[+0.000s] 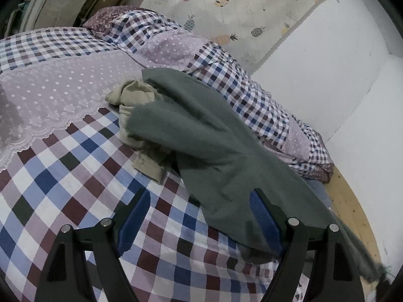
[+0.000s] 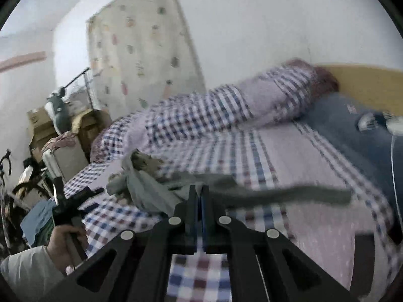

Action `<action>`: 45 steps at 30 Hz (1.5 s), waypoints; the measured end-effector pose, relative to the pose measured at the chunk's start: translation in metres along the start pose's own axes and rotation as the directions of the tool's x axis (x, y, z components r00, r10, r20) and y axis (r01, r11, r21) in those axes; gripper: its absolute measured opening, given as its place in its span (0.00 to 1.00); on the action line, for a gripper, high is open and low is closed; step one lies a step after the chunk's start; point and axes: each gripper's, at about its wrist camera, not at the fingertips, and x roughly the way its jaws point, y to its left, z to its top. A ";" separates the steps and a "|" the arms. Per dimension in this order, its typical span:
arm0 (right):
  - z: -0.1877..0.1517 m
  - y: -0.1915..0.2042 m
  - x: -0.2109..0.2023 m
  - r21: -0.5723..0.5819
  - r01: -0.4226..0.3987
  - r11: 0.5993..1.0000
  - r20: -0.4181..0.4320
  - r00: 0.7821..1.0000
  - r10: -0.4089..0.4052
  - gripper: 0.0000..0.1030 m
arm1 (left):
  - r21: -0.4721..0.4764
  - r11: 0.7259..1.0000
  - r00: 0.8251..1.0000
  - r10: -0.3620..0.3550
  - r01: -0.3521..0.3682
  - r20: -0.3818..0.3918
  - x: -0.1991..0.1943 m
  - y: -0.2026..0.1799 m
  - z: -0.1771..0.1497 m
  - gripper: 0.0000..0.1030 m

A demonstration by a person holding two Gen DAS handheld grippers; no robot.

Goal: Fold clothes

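A grey-green garment point(image 1: 214, 146) lies slantwise across the checked bedspread point(image 1: 63, 176), partly covering a crumpled beige garment point(image 1: 131, 95). My left gripper point(image 1: 200, 216) hangs open just above the bed. Its right pad point(image 1: 264, 222) touches the grey garment's lower edge, and nothing sits between the pads. In the blurred right wrist view my right gripper point(image 2: 200, 198) is shut on an edge of the grey garment point(image 2: 289, 195), which trails to the right as a lifted strip. The beige garment point(image 2: 143, 163) lies bunched behind it.
A rolled checked quilt point(image 1: 226, 75) runs along the white wall. A pineapple-print cloth point(image 1: 239, 12) hangs behind it. The wooden bed frame point(image 1: 352, 214) shows at the right. Boxes and bags point(image 2: 50, 130) are piled past the bed's far end. A hand point(image 2: 63, 239) holds the left gripper's handle.
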 end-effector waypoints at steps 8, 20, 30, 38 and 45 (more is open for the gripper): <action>-0.079 0.038 0.021 0.028 -0.188 0.982 -0.293 0.937 0.188 0.00 | 0.026 1.000 1.000 -0.001 0.001 -0.003 -0.001 -0.006 -0.002 0.82; -0.148 0.058 0.016 0.241 -0.318 0.917 -0.354 0.851 0.388 0.00 | -0.003 0.992 0.987 -0.123 0.123 -0.101 0.002 -0.020 -0.021 0.82; -0.177 0.129 0.032 0.171 -0.498 0.850 -0.422 0.743 0.520 0.00 | -0.030 0.992 0.975 -0.129 0.126 -0.179 -0.050 -0.001 -0.059 0.82; -0.202 0.182 0.035 0.073 -0.643 0.762 -0.566 0.603 0.563 0.04 | -0.063 0.994 0.968 -0.097 0.084 -0.231 -0.116 0.040 -0.105 0.82; -0.196 0.164 0.018 0.019 -0.612 0.790 -0.537 0.661 0.525 0.05 | -0.037 0.999 0.951 -0.046 0.036 -0.306 -0.146 0.048 -0.142 0.82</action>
